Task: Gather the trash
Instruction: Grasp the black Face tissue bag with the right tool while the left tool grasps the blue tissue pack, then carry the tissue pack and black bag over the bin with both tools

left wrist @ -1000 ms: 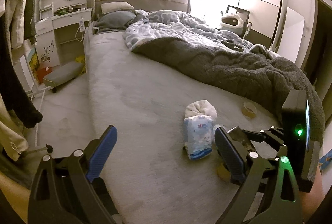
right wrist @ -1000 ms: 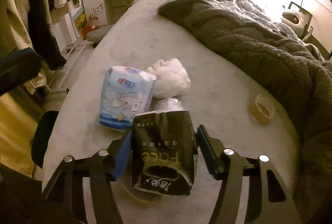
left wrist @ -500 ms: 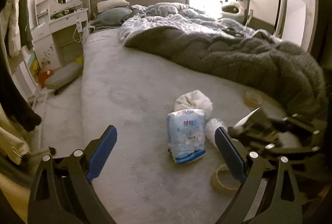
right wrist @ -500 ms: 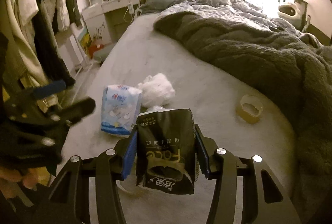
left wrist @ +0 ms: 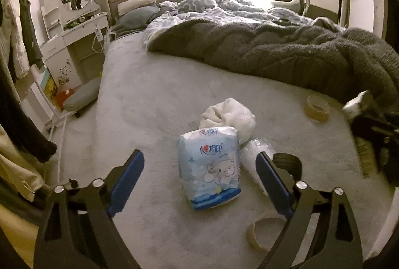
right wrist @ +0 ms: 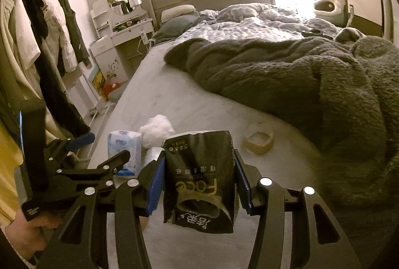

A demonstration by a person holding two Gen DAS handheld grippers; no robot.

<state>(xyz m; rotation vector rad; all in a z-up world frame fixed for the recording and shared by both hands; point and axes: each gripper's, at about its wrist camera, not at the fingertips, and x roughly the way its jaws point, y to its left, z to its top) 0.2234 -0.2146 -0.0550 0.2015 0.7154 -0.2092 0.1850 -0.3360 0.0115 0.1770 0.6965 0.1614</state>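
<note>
The right gripper (right wrist: 198, 185) clamps a black tissue pack (right wrist: 199, 179) between its blue pads, lifted above the grey bed sheet (left wrist: 154, 104). The left gripper (left wrist: 199, 179) stands wide and has just been narrowing a little, nothing pressed between its pads; a blue-and-white tissue pack (left wrist: 210, 167) lies on the sheet between and just beyond its fingertips. Behind that pack sits a crumpled white wad (left wrist: 228, 118), touching it. A tape roll (left wrist: 316, 108) lies farther right, near the dark blanket (left wrist: 286, 54); another tape roll (left wrist: 261, 235) lies under the right finger.
</note>
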